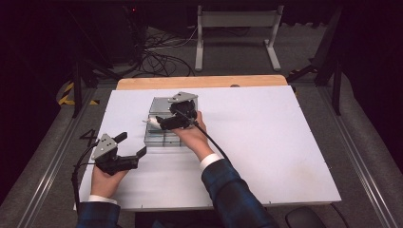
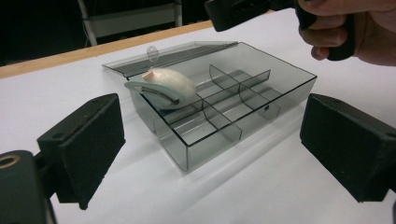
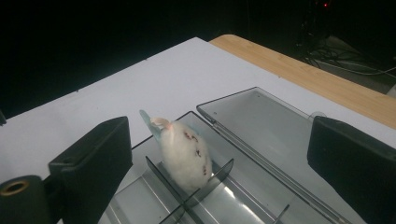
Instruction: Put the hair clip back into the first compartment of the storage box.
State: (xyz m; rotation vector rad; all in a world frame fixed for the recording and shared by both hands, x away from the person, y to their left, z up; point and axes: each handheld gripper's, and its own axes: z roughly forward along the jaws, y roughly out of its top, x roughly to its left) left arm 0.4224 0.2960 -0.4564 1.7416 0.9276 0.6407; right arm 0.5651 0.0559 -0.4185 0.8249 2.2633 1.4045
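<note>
Small white fluffy toy (image 2: 167, 86) rests in clear grey plastic divider box (image 2: 275, 91), frame centre; judged light, soft; grip its midsection. Left gripper (image 1: 130, 148) and right gripper (image 1: 154, 122): jaws released.

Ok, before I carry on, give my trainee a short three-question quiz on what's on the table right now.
1. True or false: the clear divided box has its lid shut.
2. Where is the white fuzzy toy? A) on the bare table B) propped in a corner compartment of the box C) held in the right gripper
3. Are the jaws of the left gripper open or shut?

Key: 1 false, the lid lies flipped open behind the box. 2 B. 3 open, holding nothing.
</note>
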